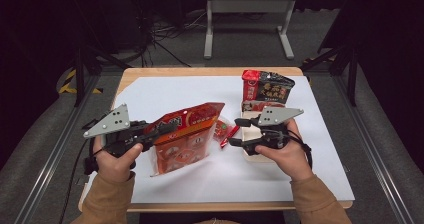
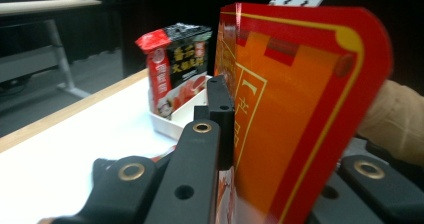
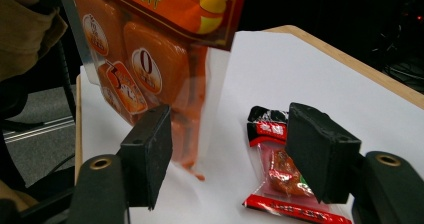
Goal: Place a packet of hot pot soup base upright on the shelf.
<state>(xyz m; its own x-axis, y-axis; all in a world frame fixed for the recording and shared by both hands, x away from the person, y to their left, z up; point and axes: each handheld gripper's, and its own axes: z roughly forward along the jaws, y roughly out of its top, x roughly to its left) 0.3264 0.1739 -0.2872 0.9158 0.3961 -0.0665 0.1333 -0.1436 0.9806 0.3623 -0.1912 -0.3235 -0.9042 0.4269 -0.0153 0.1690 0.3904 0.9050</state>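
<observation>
A large orange-red snack bag (image 1: 186, 134) hangs upright over the white sheet, with my left gripper (image 1: 156, 135) shut on its left edge. In the left gripper view the bag (image 2: 300, 109) stands pinched against the black jaw, and my left gripper (image 2: 235, 129) is closed on it. My right gripper (image 1: 236, 132) points left with its jaws open and nothing between them. A small red sachet (image 1: 226, 133) lies on the sheet just in front of it. In the right gripper view my right gripper (image 3: 232, 154) is open, the sachet (image 3: 280, 174) lies by the right pad (image 3: 320, 154), and the bag (image 3: 150, 59) hangs beyond.
A red-and-black packet (image 1: 266, 88) stands in a white tray (image 1: 248, 154) under my right hand; the left gripper view has the packet (image 2: 177, 64) and tray (image 2: 172, 123) too. The white sheet (image 1: 165, 91) covers a wooden table (image 1: 210, 71). A metal stand (image 1: 247, 14) is behind.
</observation>
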